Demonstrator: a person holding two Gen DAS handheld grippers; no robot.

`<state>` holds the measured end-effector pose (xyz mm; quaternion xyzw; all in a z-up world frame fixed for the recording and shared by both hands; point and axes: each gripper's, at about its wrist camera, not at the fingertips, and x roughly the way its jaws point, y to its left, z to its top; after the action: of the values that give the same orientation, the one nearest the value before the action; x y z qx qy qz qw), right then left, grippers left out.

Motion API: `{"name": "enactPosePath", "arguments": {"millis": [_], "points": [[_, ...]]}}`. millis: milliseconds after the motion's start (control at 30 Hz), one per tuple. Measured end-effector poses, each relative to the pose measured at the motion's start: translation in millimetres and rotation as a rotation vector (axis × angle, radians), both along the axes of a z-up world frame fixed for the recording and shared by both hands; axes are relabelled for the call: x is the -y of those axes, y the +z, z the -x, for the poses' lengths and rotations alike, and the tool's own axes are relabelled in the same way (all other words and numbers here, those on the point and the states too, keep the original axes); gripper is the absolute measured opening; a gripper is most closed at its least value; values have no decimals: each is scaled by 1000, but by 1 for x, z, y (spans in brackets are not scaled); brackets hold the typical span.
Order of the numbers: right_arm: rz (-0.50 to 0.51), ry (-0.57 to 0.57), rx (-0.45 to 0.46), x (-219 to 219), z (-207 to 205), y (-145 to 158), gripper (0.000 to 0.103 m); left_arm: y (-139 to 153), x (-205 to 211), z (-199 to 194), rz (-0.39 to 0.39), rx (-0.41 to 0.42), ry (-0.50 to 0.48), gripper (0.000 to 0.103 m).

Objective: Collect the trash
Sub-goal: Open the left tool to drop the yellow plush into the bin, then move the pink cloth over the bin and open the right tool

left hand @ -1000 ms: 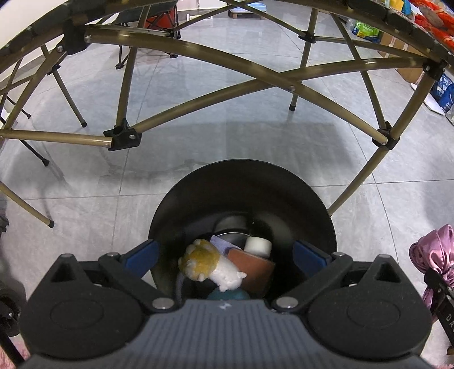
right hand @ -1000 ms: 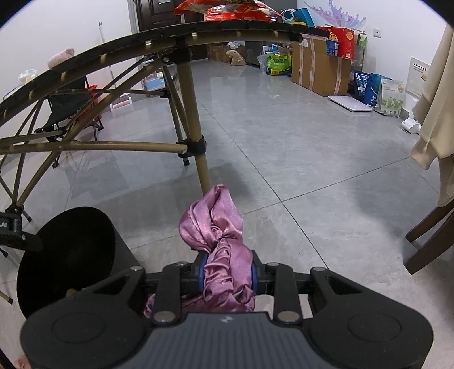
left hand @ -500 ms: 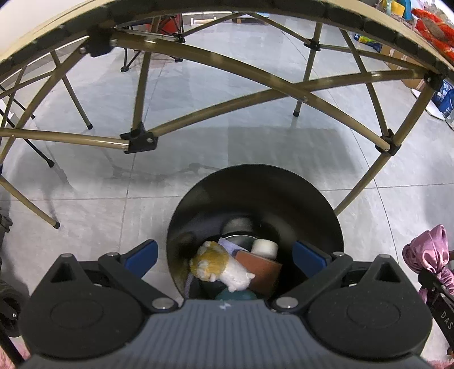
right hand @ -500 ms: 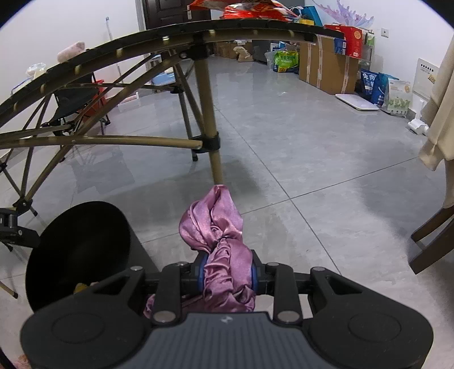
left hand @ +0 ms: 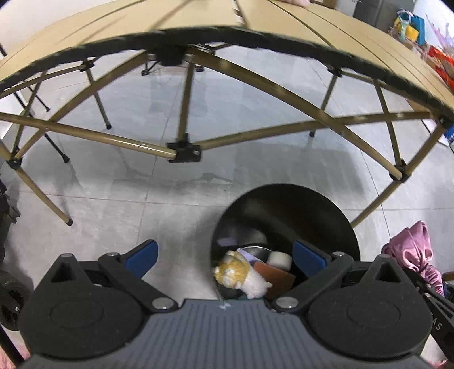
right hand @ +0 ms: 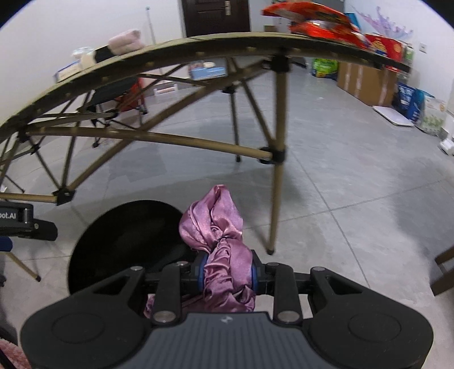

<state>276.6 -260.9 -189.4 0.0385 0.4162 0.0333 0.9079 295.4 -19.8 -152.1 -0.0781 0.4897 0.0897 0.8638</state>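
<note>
A round black trash bin [left hand: 286, 210] stands on the grey tile floor by a folding table; it also shows in the right wrist view [right hand: 127, 235]. Inside lie a yellow-white plush toy [left hand: 241, 275], a brown block [left hand: 273, 279] and a white roll [left hand: 281, 259]. My left gripper [left hand: 225, 255] is open and empty, above the bin's left rim. My right gripper [right hand: 225, 272] is shut on a crumpled pink satin cloth [right hand: 218, 235], held just right of the bin. The cloth also shows in the left wrist view [left hand: 412, 249].
A tan folding table [left hand: 283, 25] with crossed metal legs [right hand: 276, 176] stands behind the bin. Red snack bags [right hand: 315, 14] and a pink towel [right hand: 124, 41] lie on top. Cardboard boxes [right hand: 366, 79] line the right wall. A dark chair leg [right hand: 442, 272] is at right.
Both grippers have risen and pulled back; the table top has come into view. The left gripper has shifted left, so the bin now sits to its right. The cloth stays gripped.
</note>
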Motion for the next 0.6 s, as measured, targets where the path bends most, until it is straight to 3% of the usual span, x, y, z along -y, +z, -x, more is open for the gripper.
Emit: {"name": "enactPosePath", "arguments": {"millis": [600], "points": [[-1,171,-88,-88,-38,-4,27,8,-72,25,-2,28,129,103]]}}
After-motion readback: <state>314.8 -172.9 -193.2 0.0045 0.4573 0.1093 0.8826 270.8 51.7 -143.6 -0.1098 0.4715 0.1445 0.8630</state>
